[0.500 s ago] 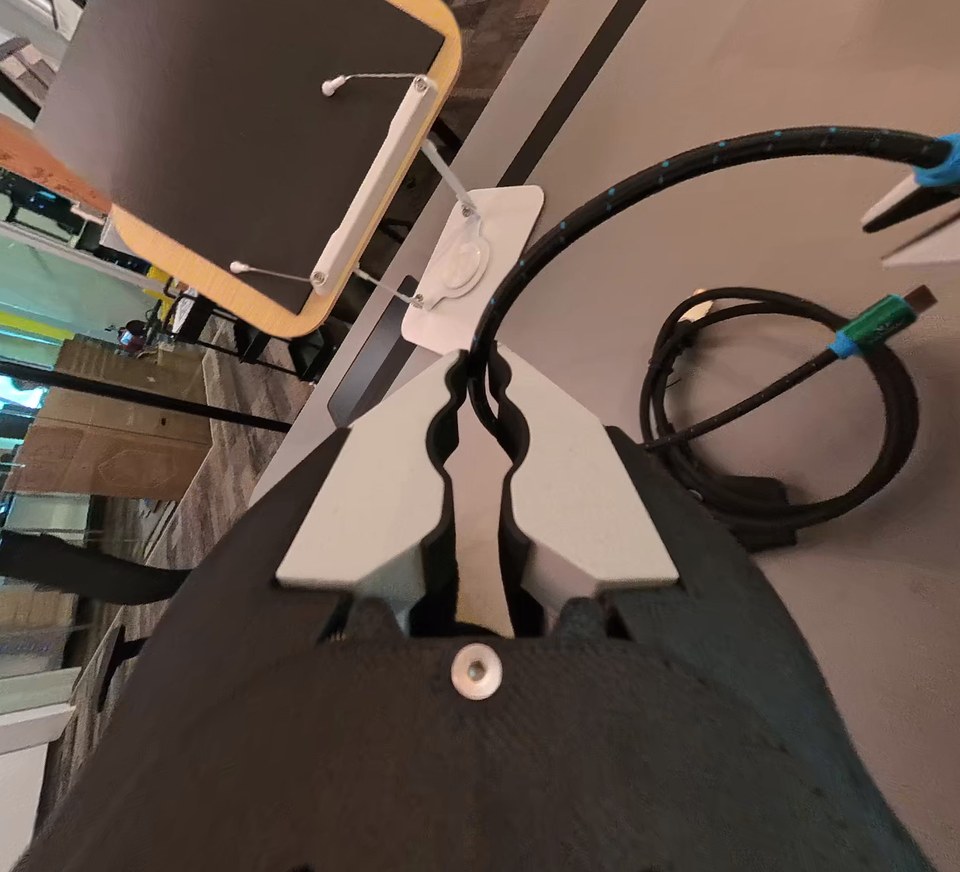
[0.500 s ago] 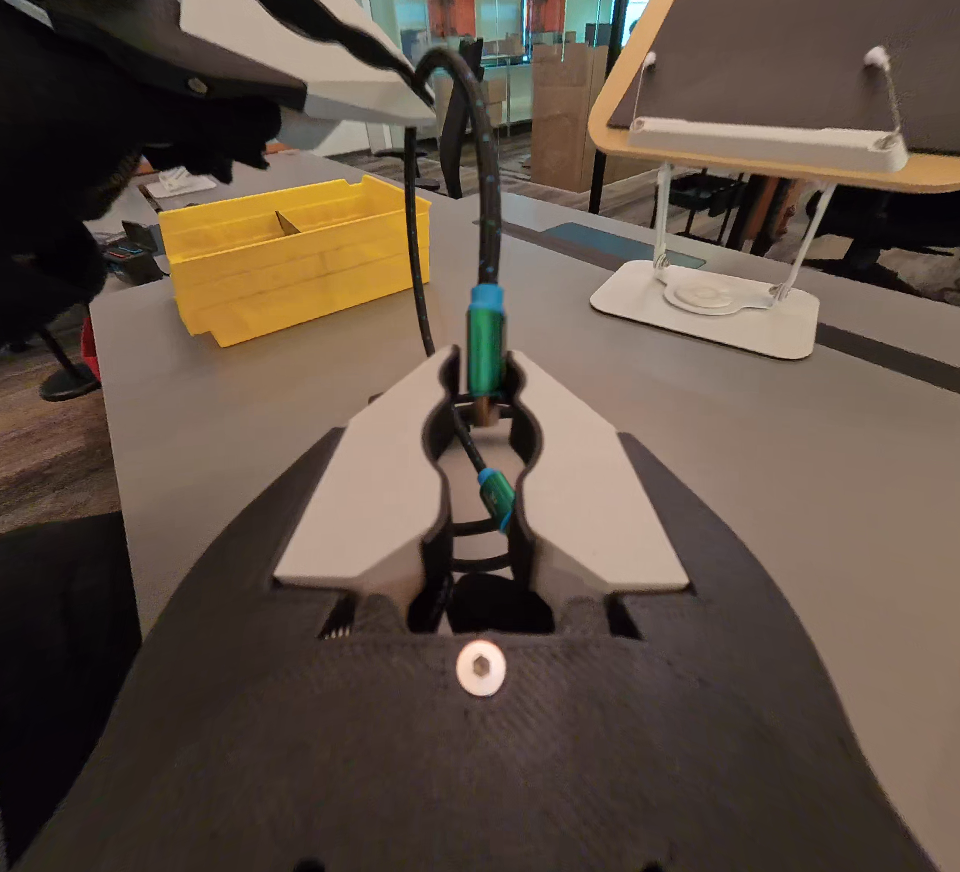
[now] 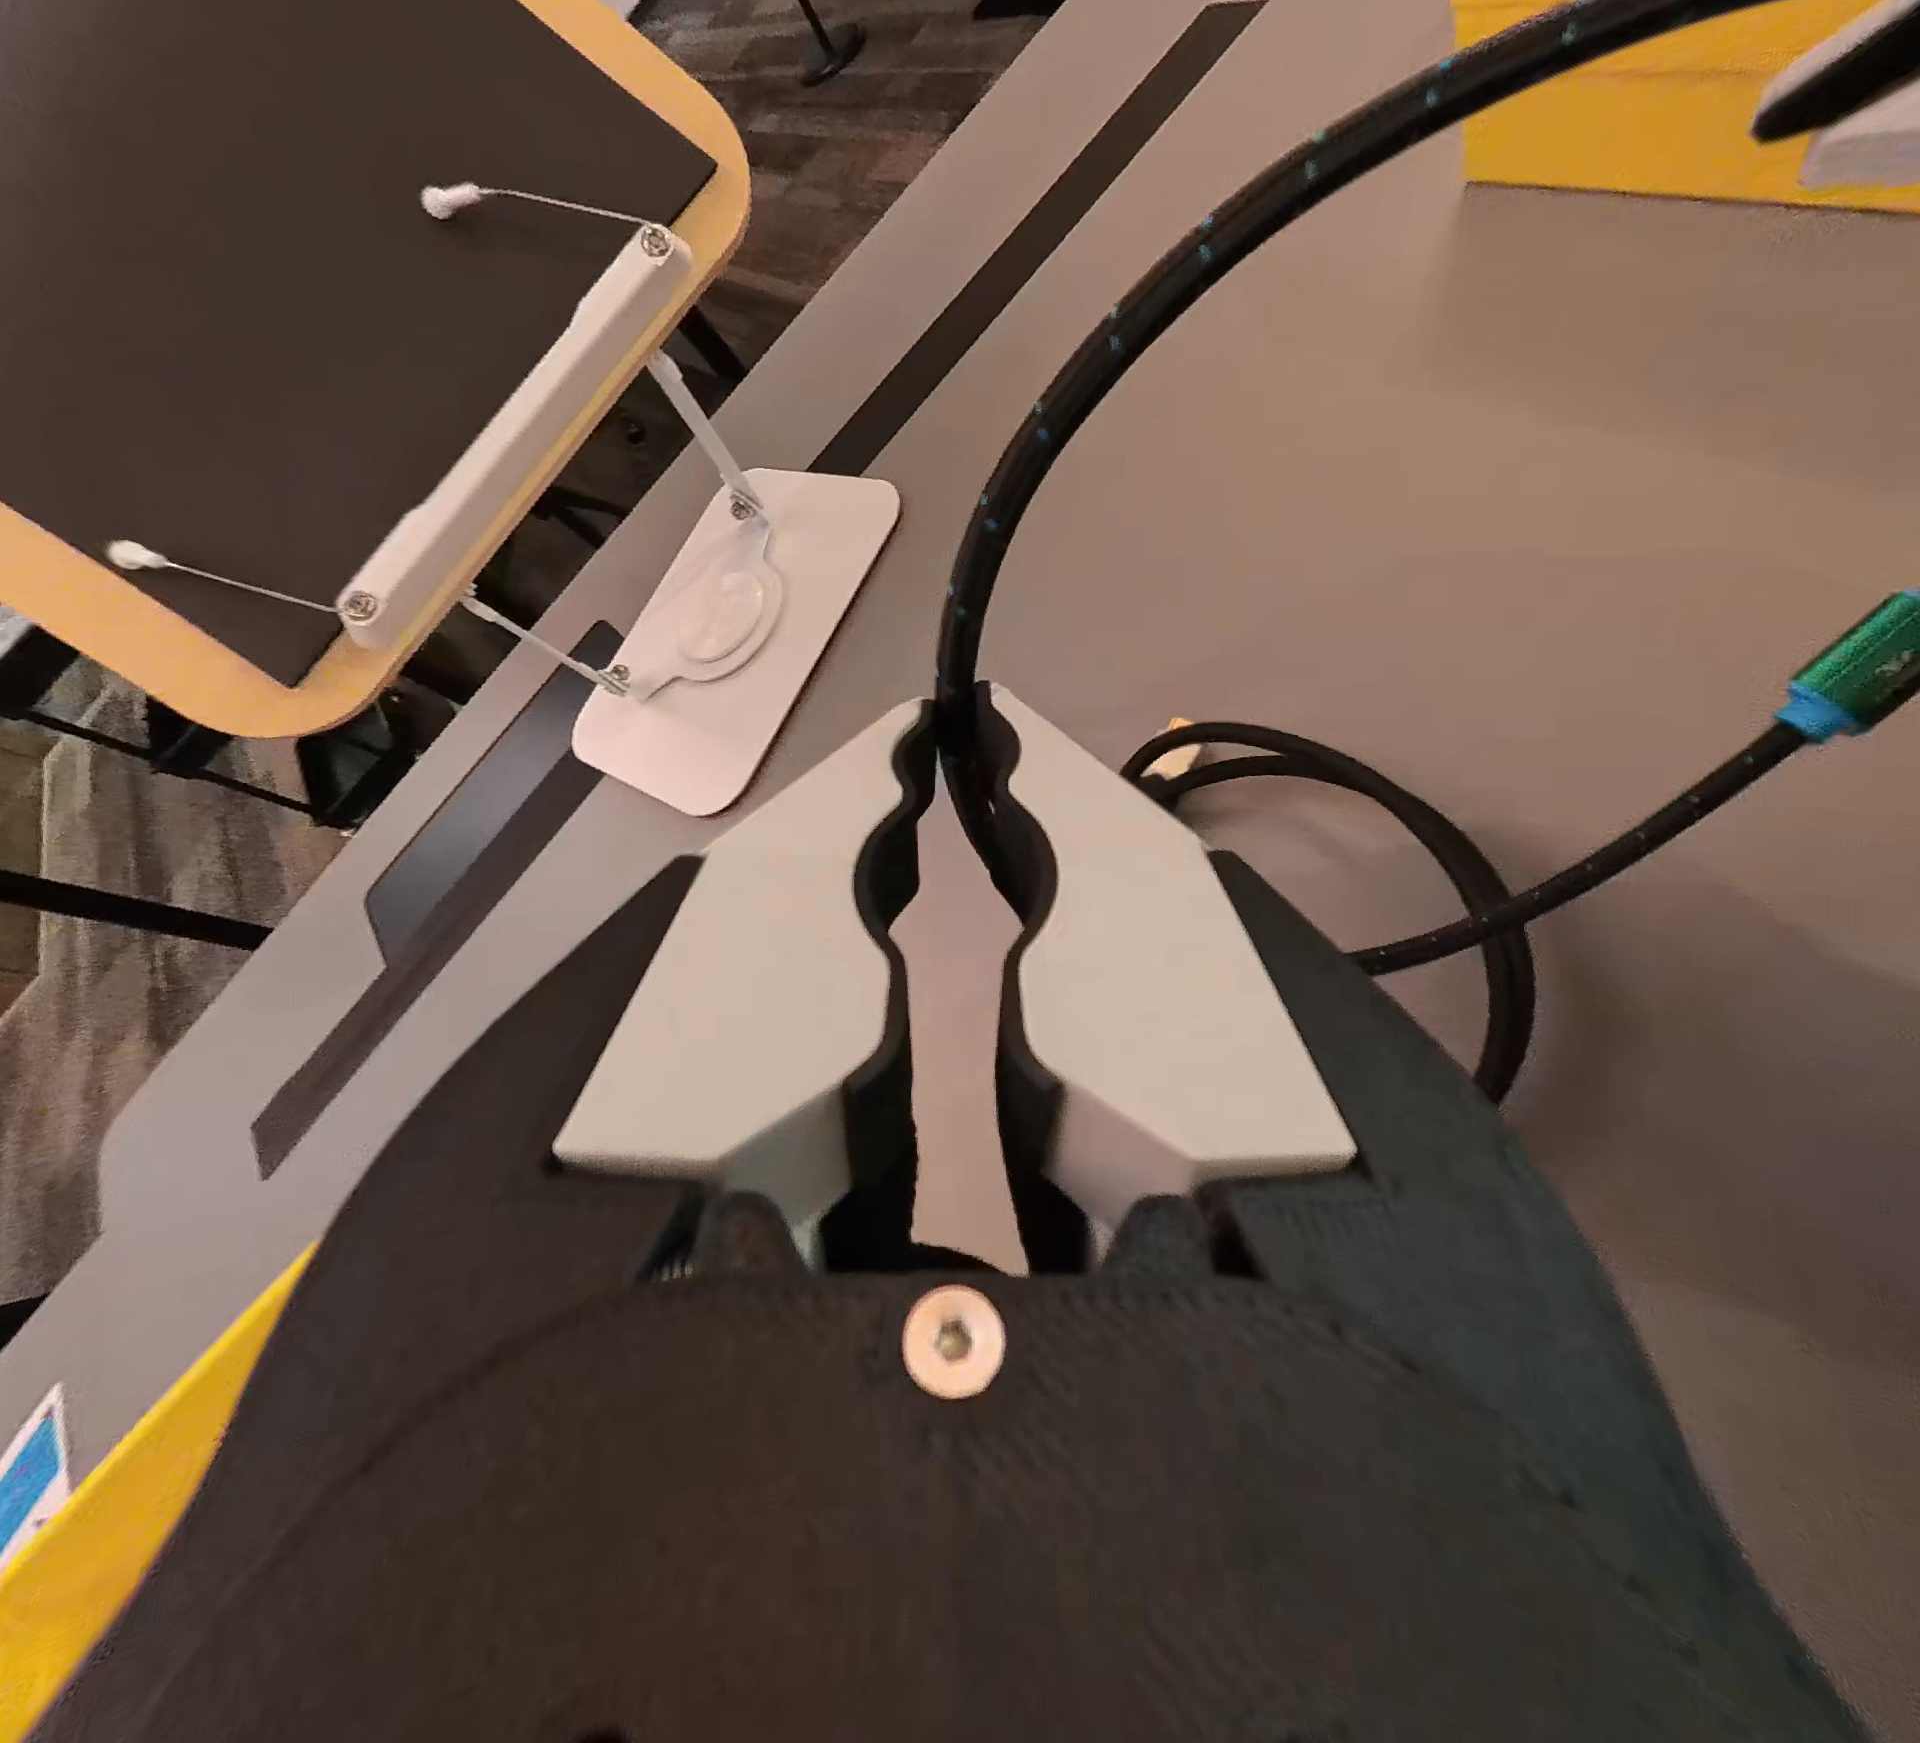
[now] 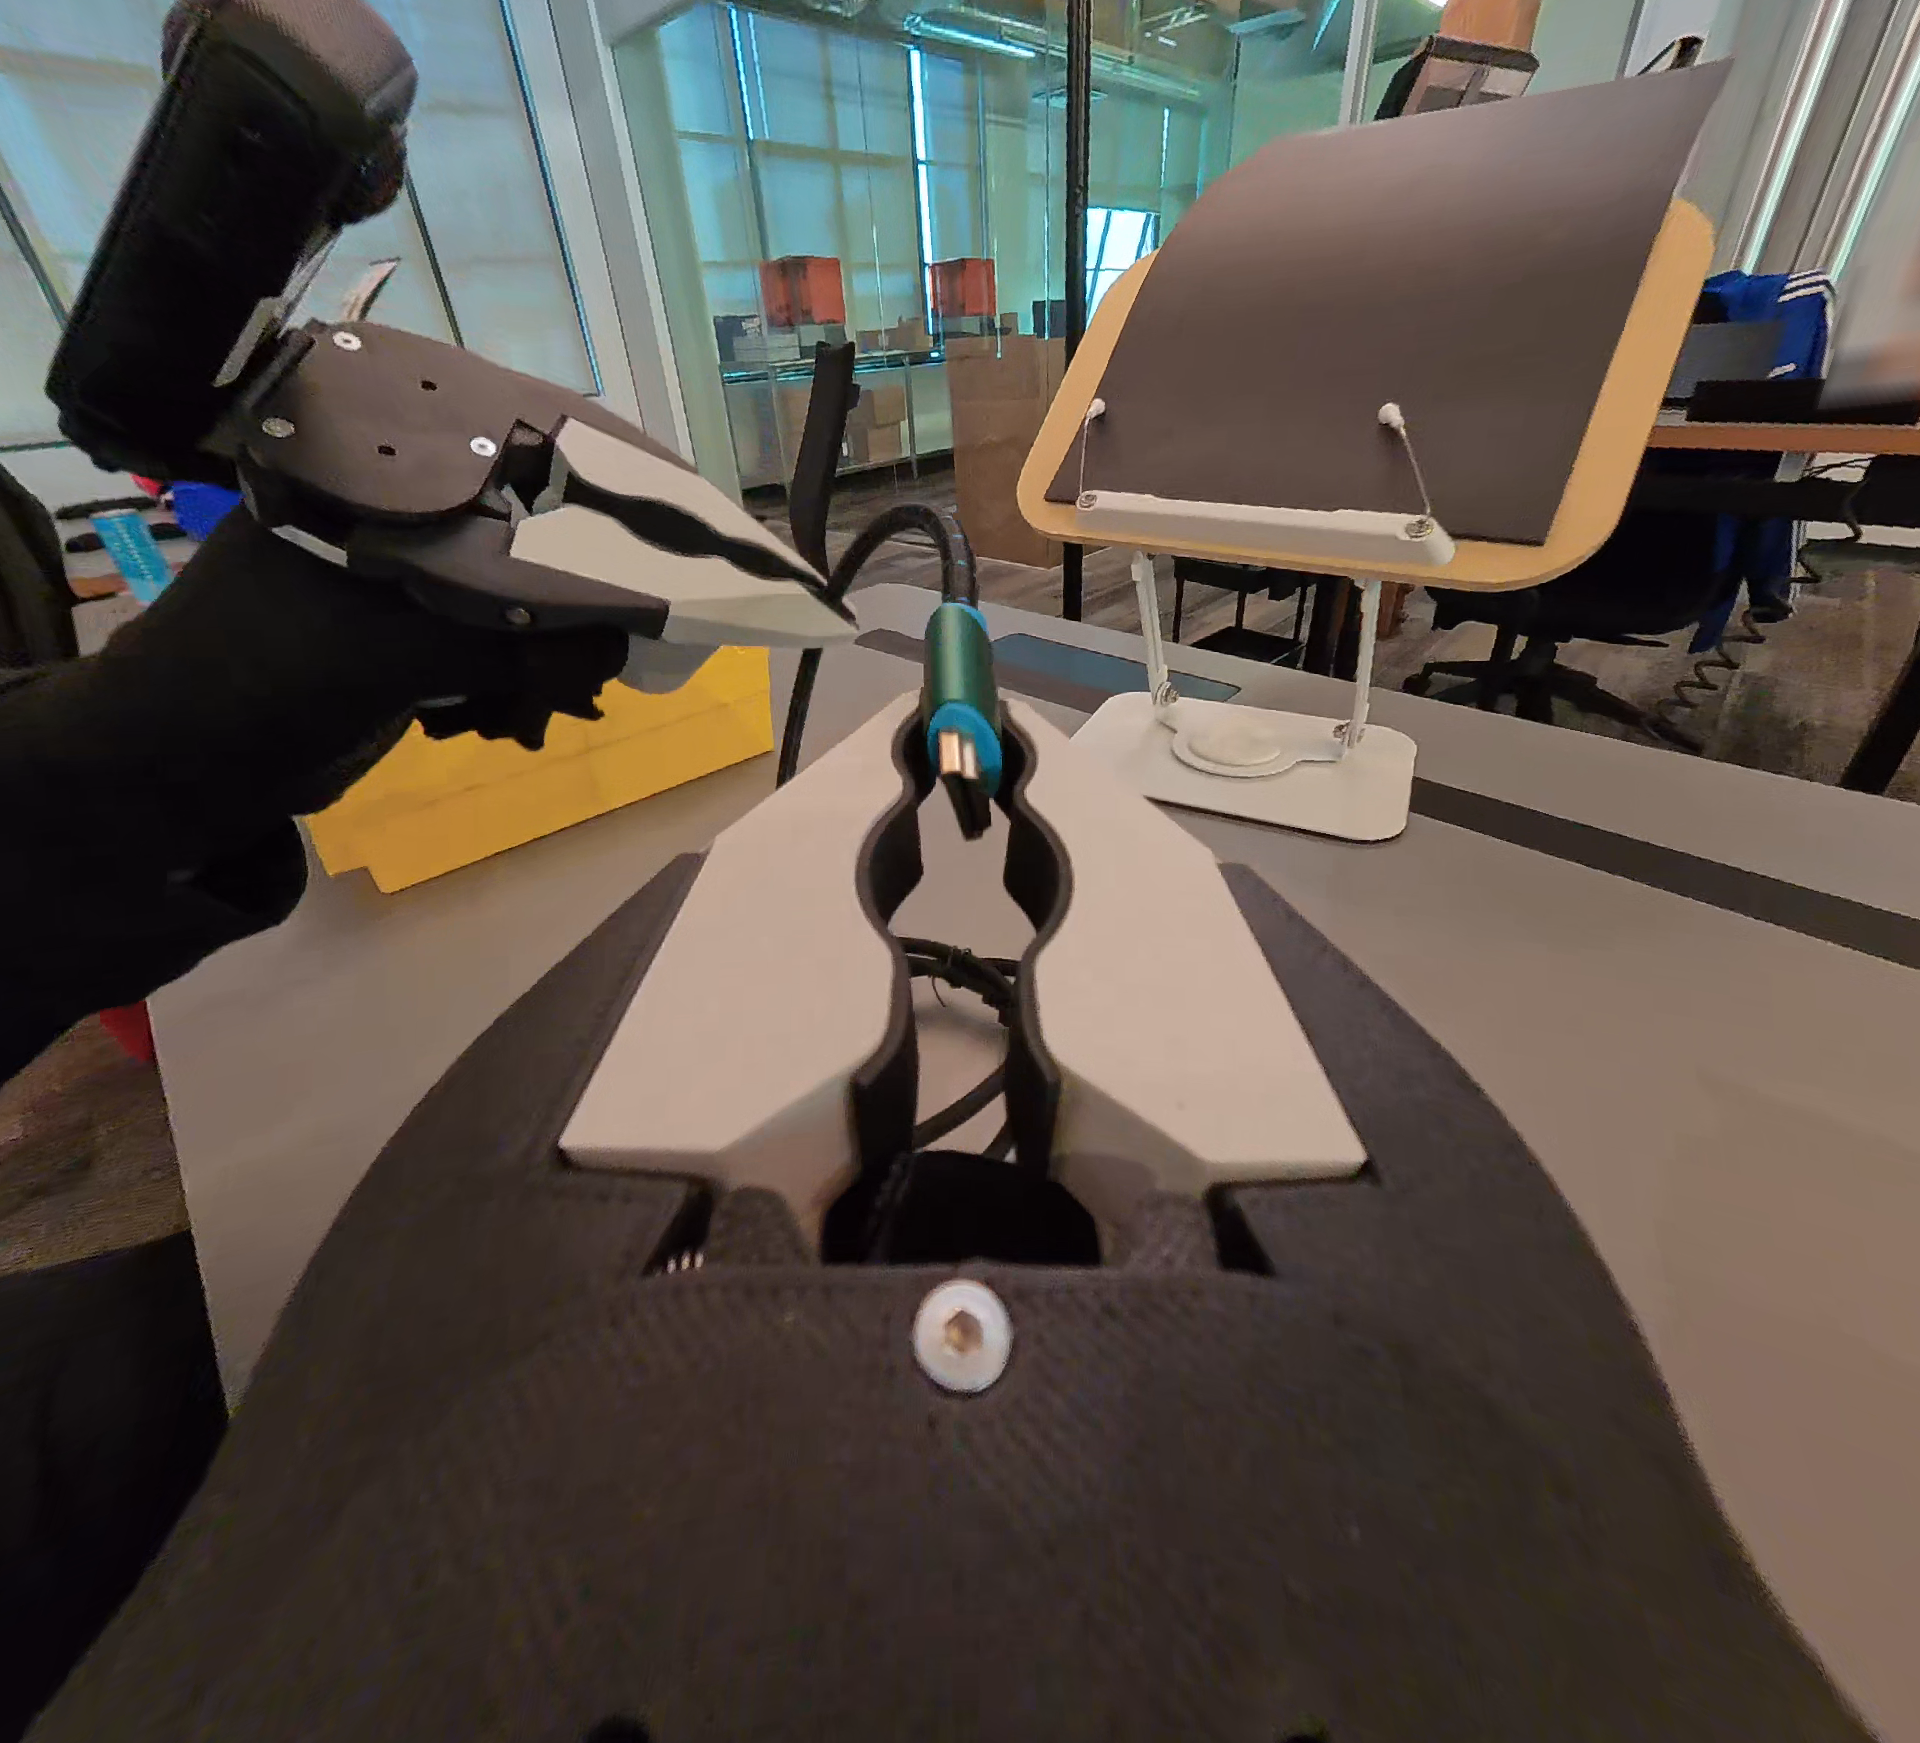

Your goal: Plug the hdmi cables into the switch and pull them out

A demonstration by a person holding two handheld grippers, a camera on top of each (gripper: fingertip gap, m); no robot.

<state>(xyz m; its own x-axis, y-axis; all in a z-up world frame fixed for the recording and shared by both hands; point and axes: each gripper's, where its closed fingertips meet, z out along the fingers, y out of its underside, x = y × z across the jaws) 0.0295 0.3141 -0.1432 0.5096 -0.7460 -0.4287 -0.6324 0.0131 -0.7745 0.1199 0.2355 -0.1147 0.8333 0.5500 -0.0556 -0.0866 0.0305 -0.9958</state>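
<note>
1. Jaws of the left gripper point(image 3: 951, 737) are pressed on the black braided HDMI cable point(image 3: 1132, 322), which is pinched between the white fingertips point(image 3: 1039, 758) and rises from them in an arc to the upper right.
2. Jaws of the right gripper point(image 4: 961, 737) are closed around the green HDMI plug point(image 4: 958, 670) at its blue collar; the metal connector points back toward the camera, tilted a little, and hangs free in the gap behind the tips.
3. In the right wrist view, the left gripper point(image 4: 831, 618) is seen at the left, held by a hand in a black glove point(image 4: 312, 654), with the cable curving from its tips over to the plug.
4. A second green plug point(image 3: 1860, 675) with a blue collar is seen at the right of the left wrist view, above a coil of black cable point(image 3: 1455, 872) that lies on the grey desk point(image 3: 1558, 446).
5. A yellow bin point(image 4: 540, 768) stands on the desk, and a white stand with a dark board point(image 4: 1351, 363) is placed farther back.
6. The switch cannot be made out in either view.
</note>
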